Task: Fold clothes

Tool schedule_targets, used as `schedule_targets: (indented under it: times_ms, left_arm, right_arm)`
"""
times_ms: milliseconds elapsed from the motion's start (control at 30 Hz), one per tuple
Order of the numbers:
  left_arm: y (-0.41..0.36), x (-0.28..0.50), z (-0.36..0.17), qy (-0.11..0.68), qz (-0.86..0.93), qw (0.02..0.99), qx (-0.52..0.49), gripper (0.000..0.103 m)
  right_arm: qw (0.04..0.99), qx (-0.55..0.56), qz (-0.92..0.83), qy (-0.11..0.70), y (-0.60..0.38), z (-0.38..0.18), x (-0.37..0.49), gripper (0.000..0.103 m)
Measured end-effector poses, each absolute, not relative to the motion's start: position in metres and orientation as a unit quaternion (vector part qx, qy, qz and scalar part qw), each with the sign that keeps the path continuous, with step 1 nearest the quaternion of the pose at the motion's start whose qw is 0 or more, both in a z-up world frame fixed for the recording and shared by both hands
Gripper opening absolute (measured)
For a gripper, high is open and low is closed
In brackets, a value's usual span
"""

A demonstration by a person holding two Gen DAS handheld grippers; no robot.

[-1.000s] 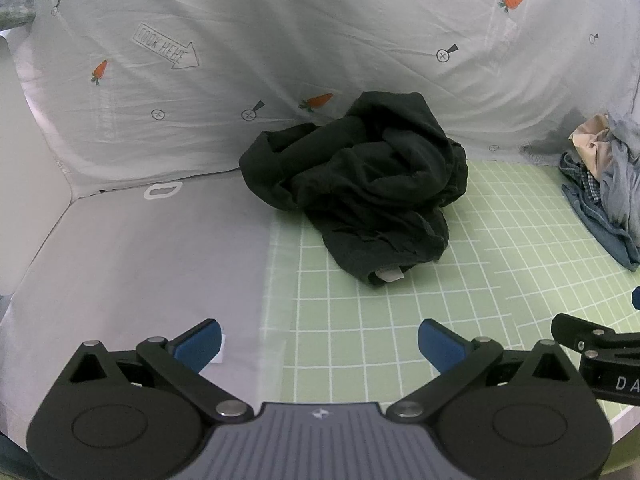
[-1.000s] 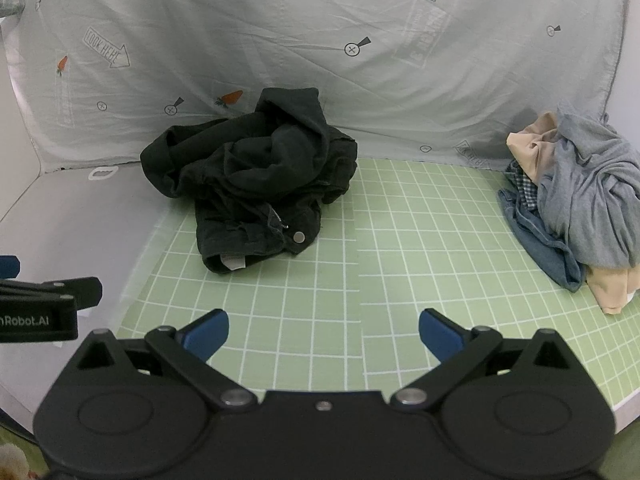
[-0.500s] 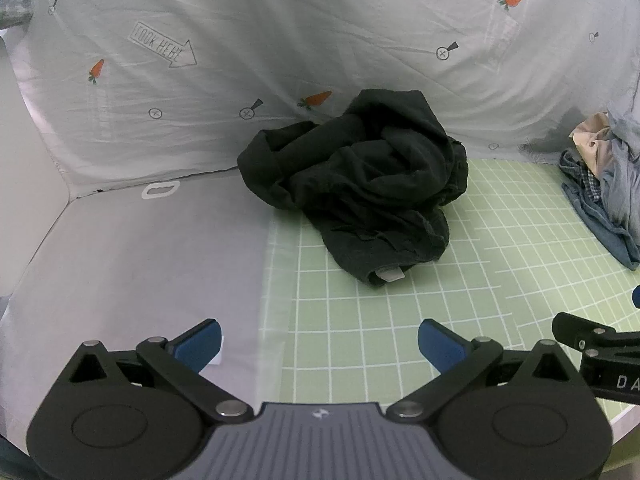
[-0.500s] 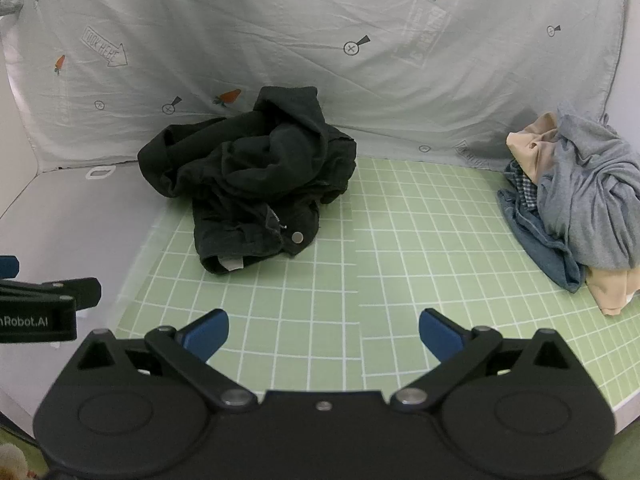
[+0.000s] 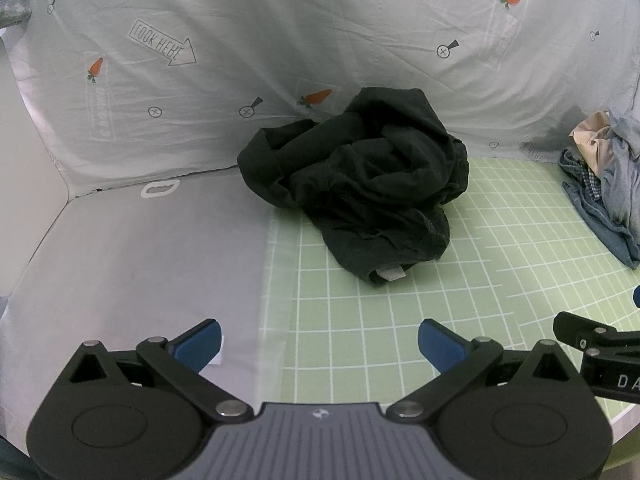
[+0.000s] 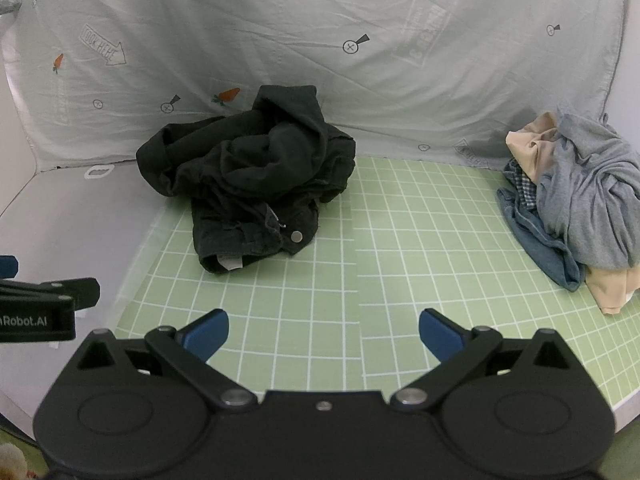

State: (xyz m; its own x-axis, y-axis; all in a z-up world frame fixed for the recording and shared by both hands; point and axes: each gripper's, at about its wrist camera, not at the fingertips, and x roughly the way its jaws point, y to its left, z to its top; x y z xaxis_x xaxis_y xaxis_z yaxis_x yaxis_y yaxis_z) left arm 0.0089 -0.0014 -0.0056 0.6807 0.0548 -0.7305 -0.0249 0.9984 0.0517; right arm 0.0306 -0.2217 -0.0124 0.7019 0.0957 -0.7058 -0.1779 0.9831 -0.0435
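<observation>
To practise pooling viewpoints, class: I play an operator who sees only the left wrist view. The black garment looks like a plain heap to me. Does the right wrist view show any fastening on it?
Observer: Yes. The black garment shows a metal button beside a zip near its front edge, so it is probably trousers.
Operator: Is the pile of clothes at my right edge cut off?
Observer: Yes. The pile of clothes extends nearer to us: a grey top lies over blue denim, with beige cloth poking out at the near end.
Operator: Is the right gripper holding anything?
Observer: No. The right gripper is open and empty above the green mat.
</observation>
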Motion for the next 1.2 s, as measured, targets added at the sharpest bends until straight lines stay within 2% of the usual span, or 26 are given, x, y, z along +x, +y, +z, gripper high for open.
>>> schedule_targets:
  times_ms: [667,1200]
  left_arm:
    - [0.007,0.020,-0.011,0.412,0.026,0.910,0.017,0.103]
    - [0.039,0.123,-0.031,0.438,0.054,0.897,-0.002,0.103]
  right_arm:
    - [0.919,-0.058,0.063,0.385,-0.215,-0.013,0.042,0.103]
    - [0.921,-0.054,0.043,0.384,-0.190,-0.039,0.151,0.103]
